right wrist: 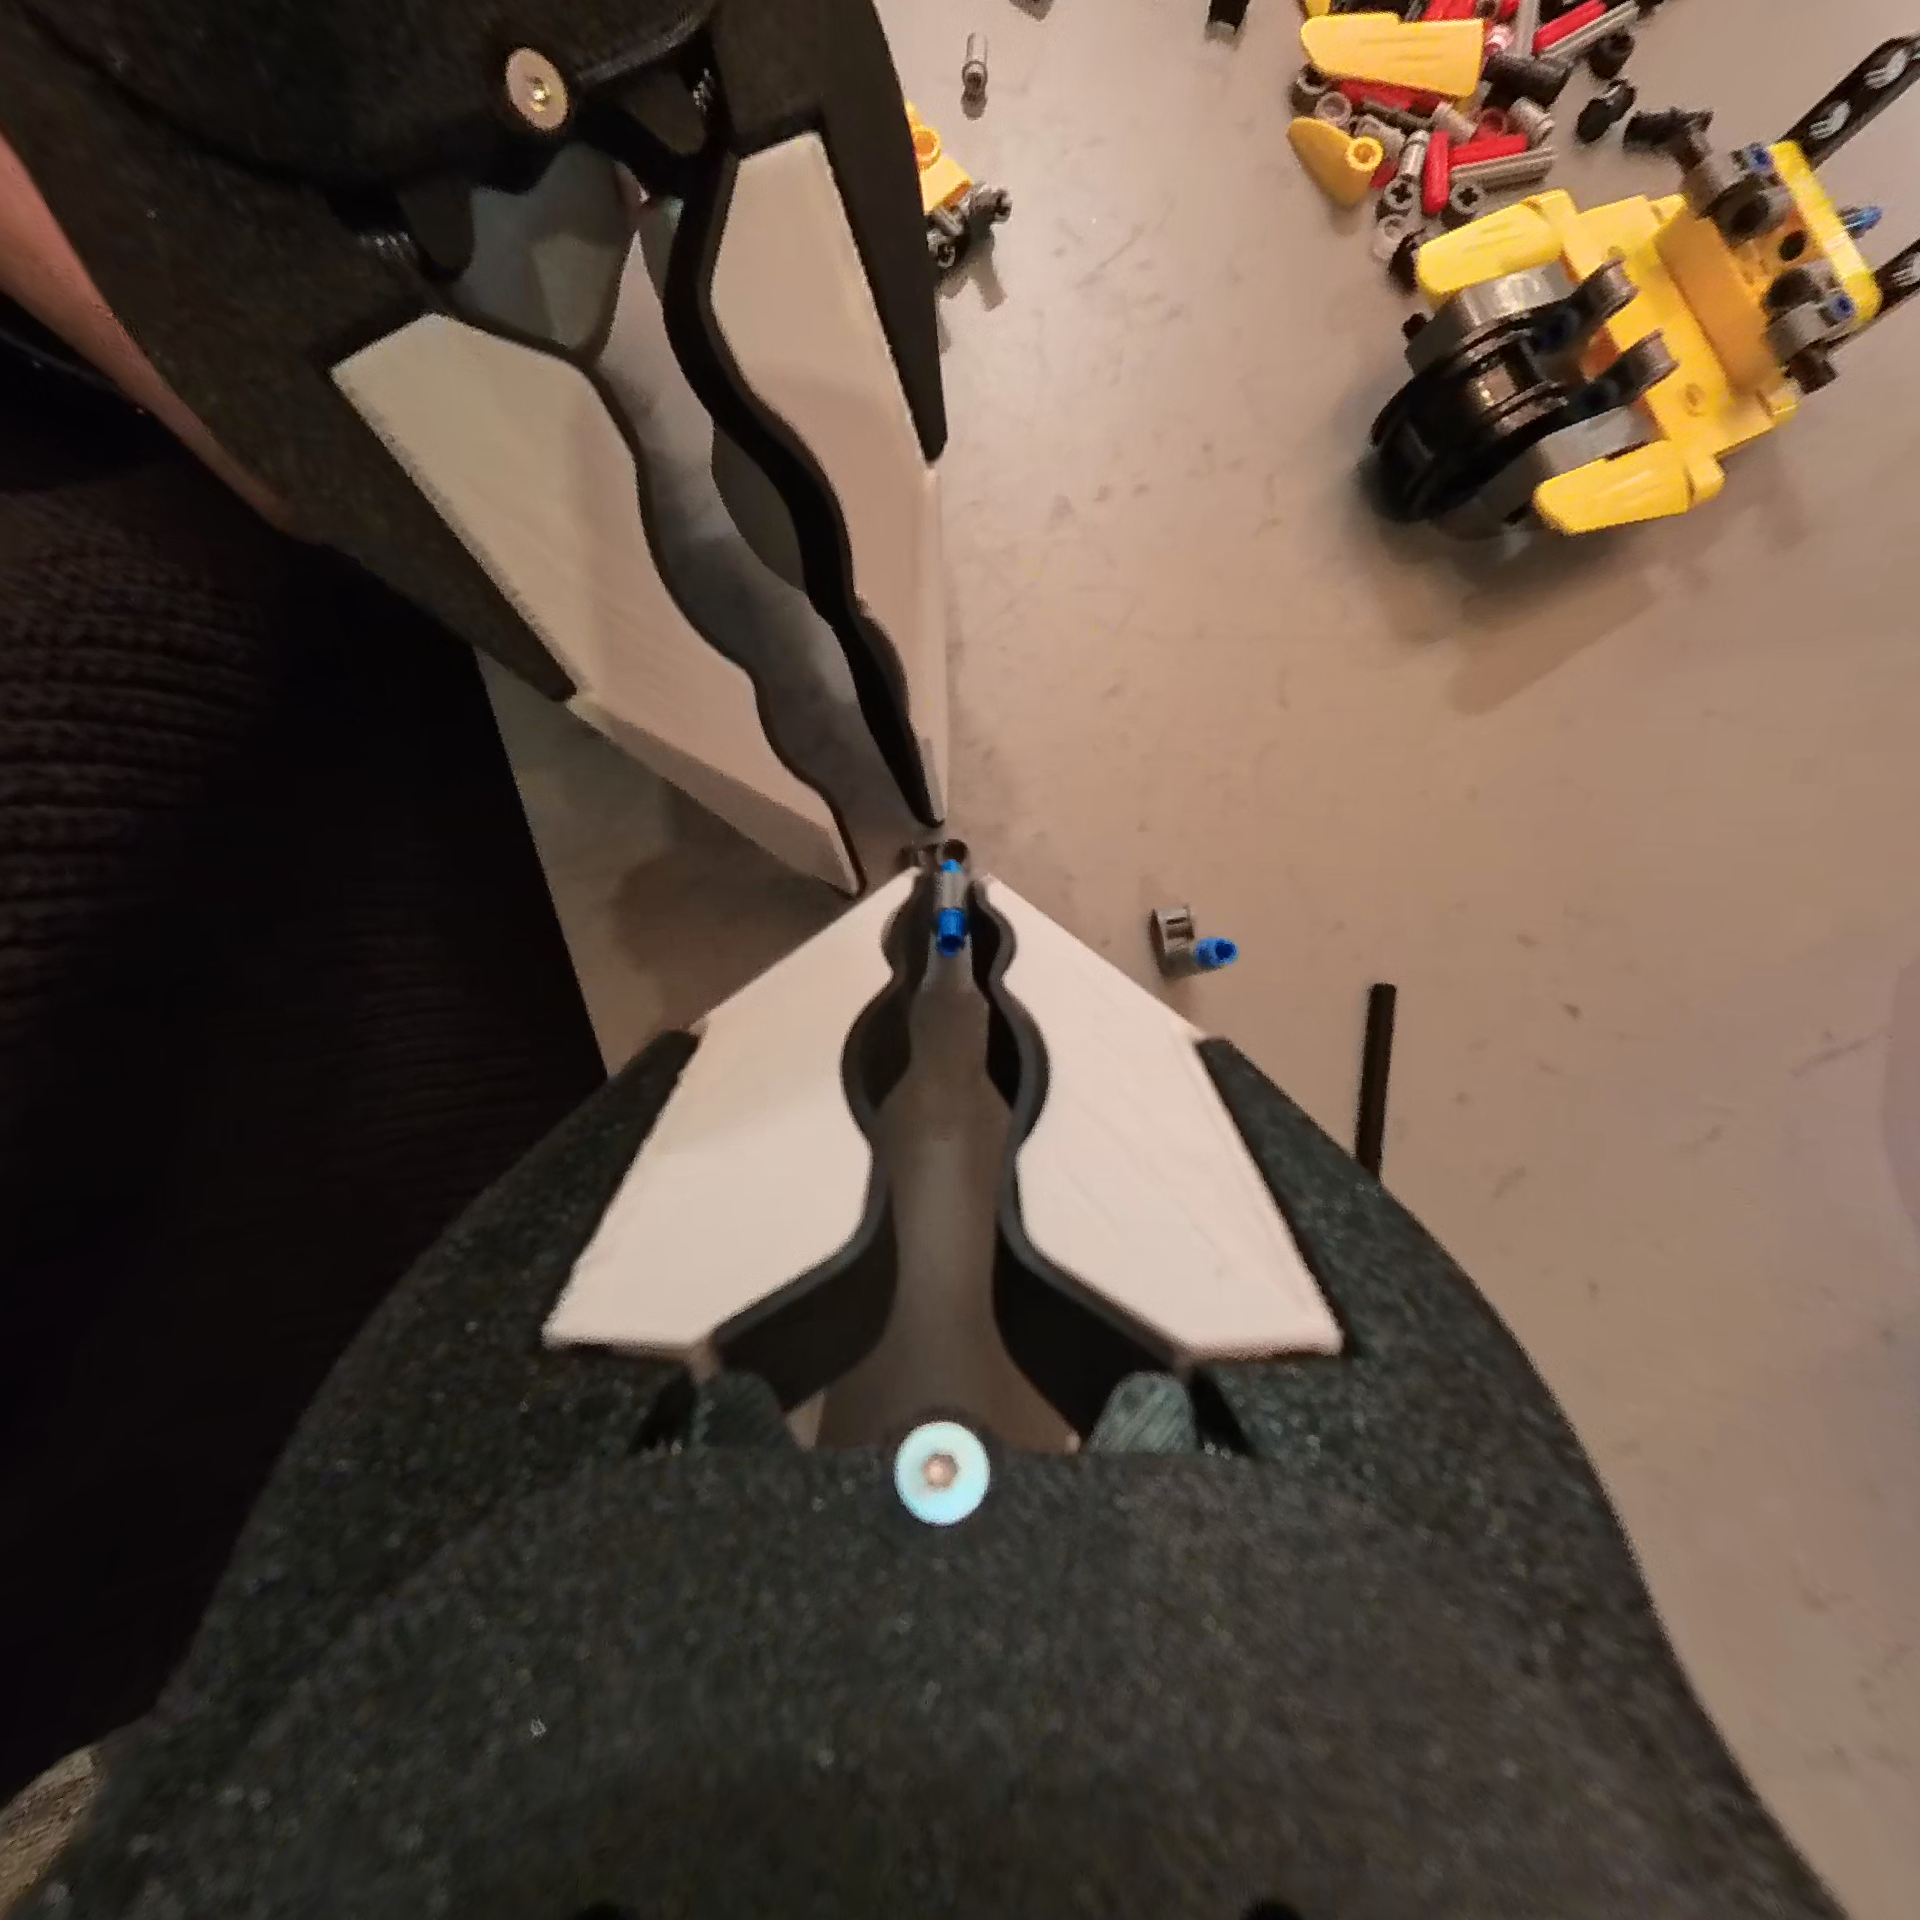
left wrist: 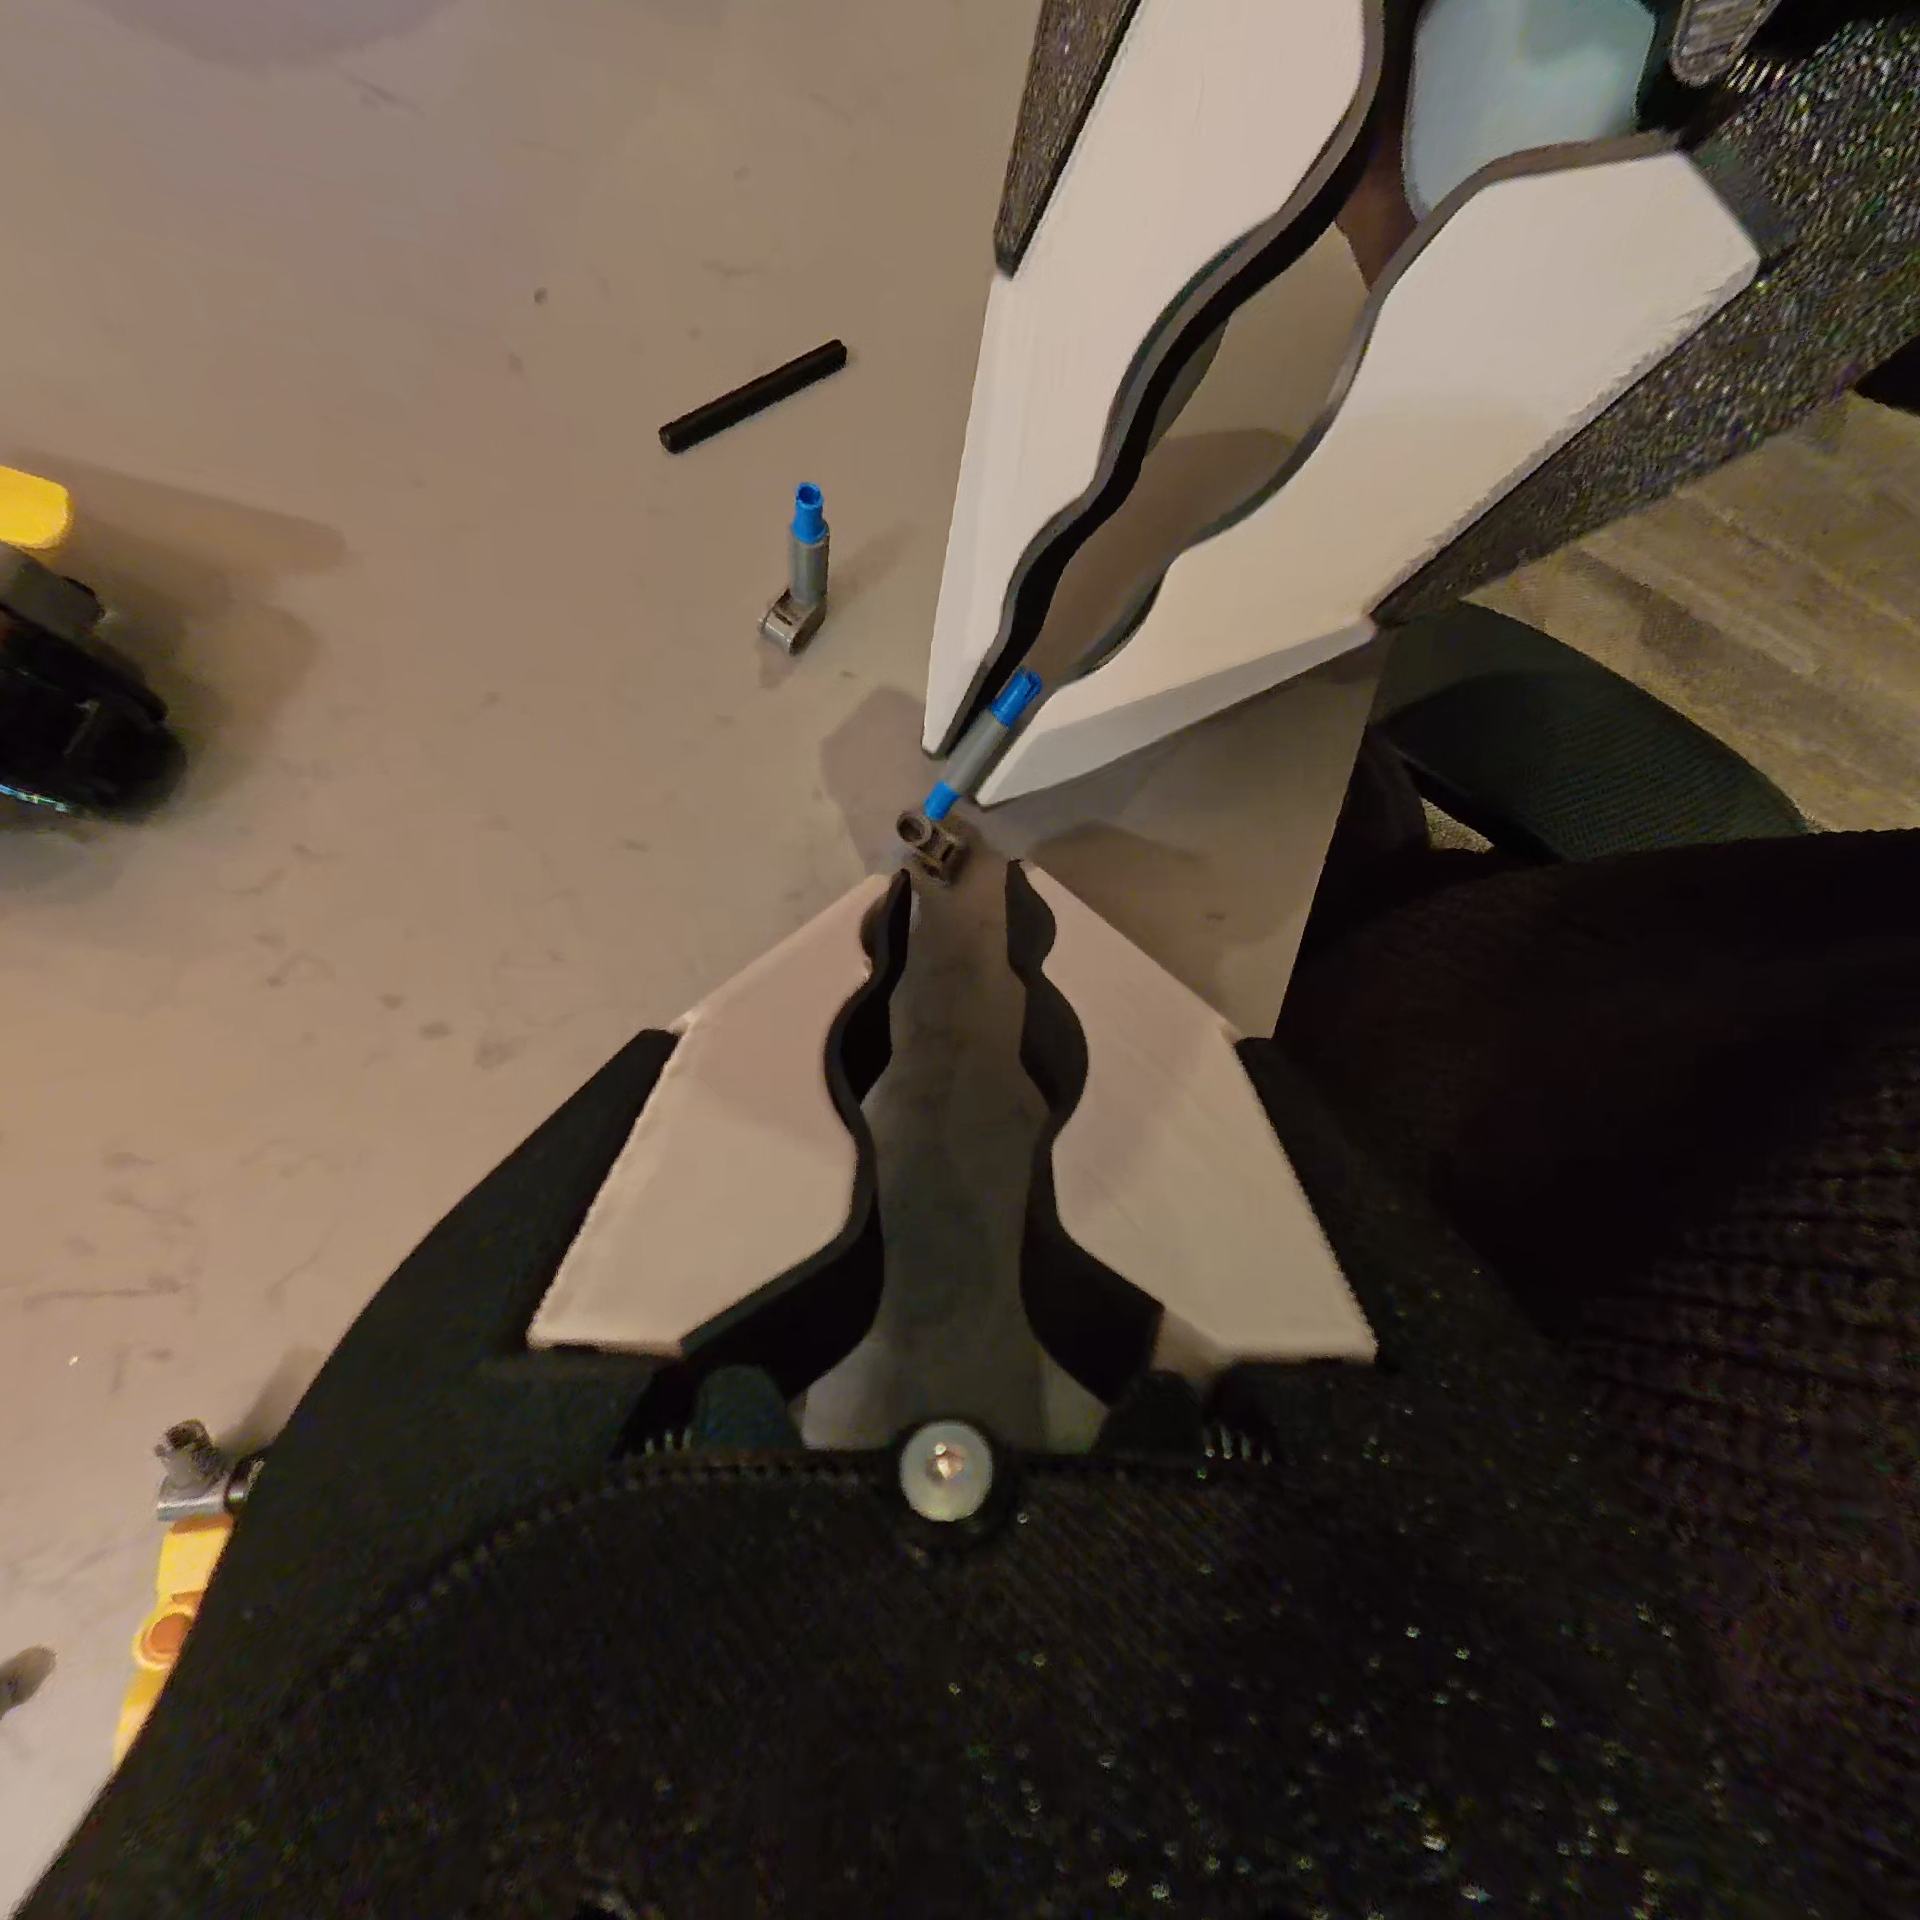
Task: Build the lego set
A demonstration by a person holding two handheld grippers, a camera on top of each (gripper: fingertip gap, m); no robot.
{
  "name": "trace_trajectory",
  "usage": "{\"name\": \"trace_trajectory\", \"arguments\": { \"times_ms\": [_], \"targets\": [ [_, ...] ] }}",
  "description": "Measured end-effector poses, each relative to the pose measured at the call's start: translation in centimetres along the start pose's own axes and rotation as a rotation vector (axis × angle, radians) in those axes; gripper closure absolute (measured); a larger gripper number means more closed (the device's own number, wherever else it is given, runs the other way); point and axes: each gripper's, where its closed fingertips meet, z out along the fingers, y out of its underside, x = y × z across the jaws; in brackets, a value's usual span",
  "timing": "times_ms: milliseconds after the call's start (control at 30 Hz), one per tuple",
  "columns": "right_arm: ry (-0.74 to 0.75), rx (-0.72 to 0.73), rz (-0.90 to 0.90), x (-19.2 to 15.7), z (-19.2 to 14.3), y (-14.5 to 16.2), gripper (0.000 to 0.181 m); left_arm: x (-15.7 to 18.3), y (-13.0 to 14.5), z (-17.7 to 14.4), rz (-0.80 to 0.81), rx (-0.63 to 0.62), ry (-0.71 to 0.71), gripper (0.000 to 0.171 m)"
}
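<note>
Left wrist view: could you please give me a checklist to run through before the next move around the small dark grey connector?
1. Right gripper shut on the blue-and-grey pin: ok.
2. Pin's blue tip reaches the dark grey connector: ok.
3. Pin seated in the connector's hole: cannot tell.
4. Left gripper clamped on the connector: not ok; its jaws stand open, with the connector just past the tips.
5. Loose parts apart from the contact point: ok; the spare pin piece and the black axle lie farther off on the table.
</note>
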Motion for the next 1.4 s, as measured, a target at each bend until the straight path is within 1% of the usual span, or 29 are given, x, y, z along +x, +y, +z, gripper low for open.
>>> {"name": "trace_trajectory", "arguments": {
  "times_ms": [200, 333, 467, 500, 567, 600, 833, 1000, 1067, 1133, 1233, 1400],
  "targets": [
    [0.03, -0.008, 0.023, 0.7, -0.9, 0.6, 0.175, 0.3, -0.4, 0.6, 0.011, 0.01, 0.007, 0.154],
    [0.055, -0.006, 0.047, 1.2, -1.5, 1.1, 0.175, 0.6, -1.0, 1.3, 0.018, 0.002, 0.04, 0.151],
    [0.084, 0.004, 0.08, 1.8, -2.5, 1.6, 0.175, 0.5, -1.3, 1.8, 0.051, -0.011, 0.042, 0.159],
    [0.088, 0.007, 0.087, 1.9, -2.7, 1.7, 0.175, 0.5, -1.2, 1.7, 0.06, -0.016, 0.041, 0.157],
    [0.092, 0.011, 0.094, 1.8, -3.0, 1.8, 0.175, 0.7, -1.0, 1.6, 0.073, -0.019, 0.052, 0.15],
    [0.089, 0.012, 0.096, 1.7, -3.0, 1.8, 0.175, 0.8, -0.9, 1.4, 0.083, -0.019, 0.056, 0.148],
    [0.035, -0.019, 0.043, 0.2, -1.7, 1.2, 0.175, 0.6, -0.5, 1.1, 0.108, -0.018, 0.056, 0.15],
    [0.018, -0.097, -0.03, -0.1, -0.9, 0.9, 0.175, 0.0, -0.2, 0.3, 0.097, -0.006, 0.034, 0.14],
    [0.01, -0.132, -0.051, -0.1, -0.8, 0.8, 0.175, -0.9, -0.4, -0.3, 0.078, 0.023, 0.011, 0.138],
    [-0.001, -0.179, -0.058, -0.1, -0.8, 0.9, 0.175, -1.7, -1.0, -1.2, 0.049, 0.084, -0.002, 0.138],
    [-0.018, -0.25, -0.053, -0.1, -0.7, 0.9, 0.175, -3.2, -2.1, -2.5, -0.007, 0.198, -0.031, 0.125],
    [-0.036, -0.345, -0.05, 0.0, -0.5, 1.0, 0.175, -4.0, -3.3, -4.4, -0.073, 0.34, -0.024, 0.12]
  ]
}}
